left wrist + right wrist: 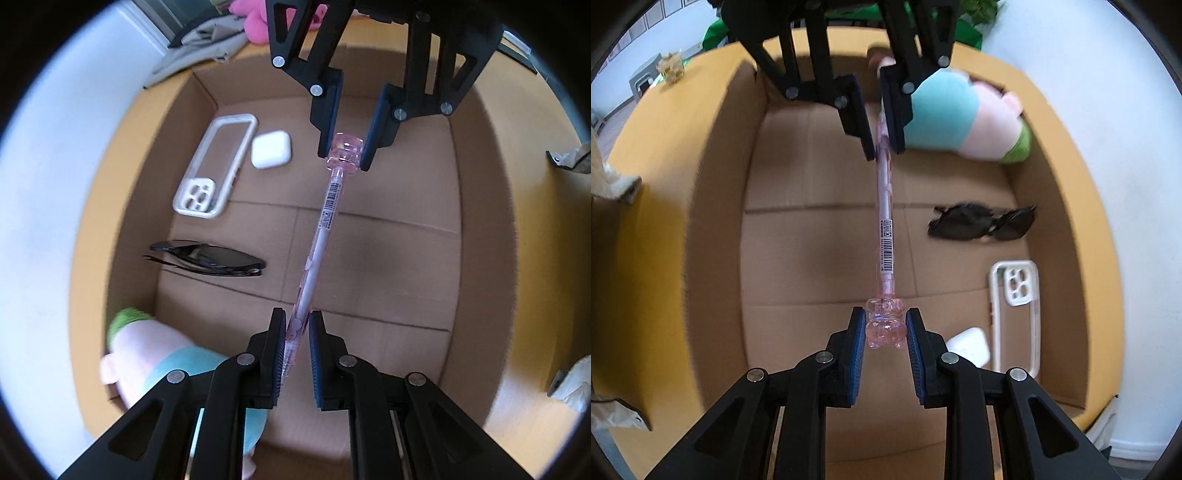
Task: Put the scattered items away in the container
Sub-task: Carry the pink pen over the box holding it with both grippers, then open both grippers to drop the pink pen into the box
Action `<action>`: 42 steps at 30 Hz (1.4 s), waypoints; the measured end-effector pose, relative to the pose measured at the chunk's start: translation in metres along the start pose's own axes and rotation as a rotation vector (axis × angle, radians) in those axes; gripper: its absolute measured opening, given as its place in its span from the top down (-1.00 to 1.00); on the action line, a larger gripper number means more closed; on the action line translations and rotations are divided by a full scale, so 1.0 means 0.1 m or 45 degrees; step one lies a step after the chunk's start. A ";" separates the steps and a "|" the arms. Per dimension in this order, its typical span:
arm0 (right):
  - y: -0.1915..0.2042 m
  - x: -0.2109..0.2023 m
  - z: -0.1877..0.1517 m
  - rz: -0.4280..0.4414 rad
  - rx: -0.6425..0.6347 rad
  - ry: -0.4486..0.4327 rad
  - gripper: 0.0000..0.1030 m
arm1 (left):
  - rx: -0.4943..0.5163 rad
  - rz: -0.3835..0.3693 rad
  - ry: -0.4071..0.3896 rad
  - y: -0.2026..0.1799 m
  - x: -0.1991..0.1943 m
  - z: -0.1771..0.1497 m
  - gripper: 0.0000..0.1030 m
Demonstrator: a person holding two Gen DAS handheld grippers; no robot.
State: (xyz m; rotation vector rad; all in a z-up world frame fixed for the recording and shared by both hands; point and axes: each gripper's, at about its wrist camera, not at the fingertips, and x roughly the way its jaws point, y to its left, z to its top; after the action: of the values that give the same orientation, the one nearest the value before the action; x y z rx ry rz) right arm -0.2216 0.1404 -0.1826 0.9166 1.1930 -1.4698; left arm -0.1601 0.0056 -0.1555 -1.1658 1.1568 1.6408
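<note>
A pink pen (pixel 325 218) with a clear pink figure on its top end is held between both grippers above an open cardboard box (pixel 369 258). My left gripper (pixel 297 325) is shut on the pen's tip end. My right gripper (pixel 885 325) is shut on the pen's figure top (pixel 884 325). In the left wrist view the right gripper (pixel 345 147) is at the top; in the right wrist view the left gripper (pixel 882 136) is at the top and the pen (pixel 885 221) runs between them.
Inside the box lie a white phone case (pixel 212 173), a white earbud case (pixel 270 149), dark sunglasses (pixel 207 258) and a plush toy (pixel 166 362). The box (pixel 812 258) stands on a yellow surface (pixel 635 295). Grey cloth (pixel 199 48) lies beyond.
</note>
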 end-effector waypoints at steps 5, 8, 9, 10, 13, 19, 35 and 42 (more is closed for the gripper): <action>-0.02 0.26 -0.10 0.059 -0.017 0.044 0.54 | 0.001 -0.052 0.023 0.03 0.37 0.07 0.78; -0.04 0.34 -0.14 0.097 -0.023 0.070 0.54 | 0.006 -0.065 0.028 0.00 0.47 0.06 0.78; -0.04 0.37 -0.14 0.110 -0.026 0.079 0.54 | 0.004 -0.070 0.032 0.00 0.50 0.05 0.78; -0.05 0.40 -0.14 0.118 -0.030 0.086 0.54 | 0.003 -0.073 0.036 0.00 0.52 0.05 0.78; -0.06 0.47 -0.12 0.157 -0.037 0.103 0.54 | 0.011 -0.084 0.051 -0.03 0.56 0.01 0.78; -0.06 0.49 -0.11 0.194 -0.053 0.096 0.54 | -0.013 -0.117 0.057 -0.03 0.63 -0.04 0.77; -0.03 0.34 -0.21 0.186 -0.055 0.092 0.14 | 0.004 -0.119 0.058 -0.16 0.52 -0.13 0.32; 0.00 0.12 -0.27 0.179 0.007 0.067 -0.26 | -0.009 -0.041 0.033 -0.27 0.31 -0.20 0.19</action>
State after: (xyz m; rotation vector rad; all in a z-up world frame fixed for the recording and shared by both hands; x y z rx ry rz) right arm -0.2253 0.1636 -0.2005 1.0271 1.1397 -1.3444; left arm -0.1384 -0.0038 -0.1945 -1.2075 1.1434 1.6111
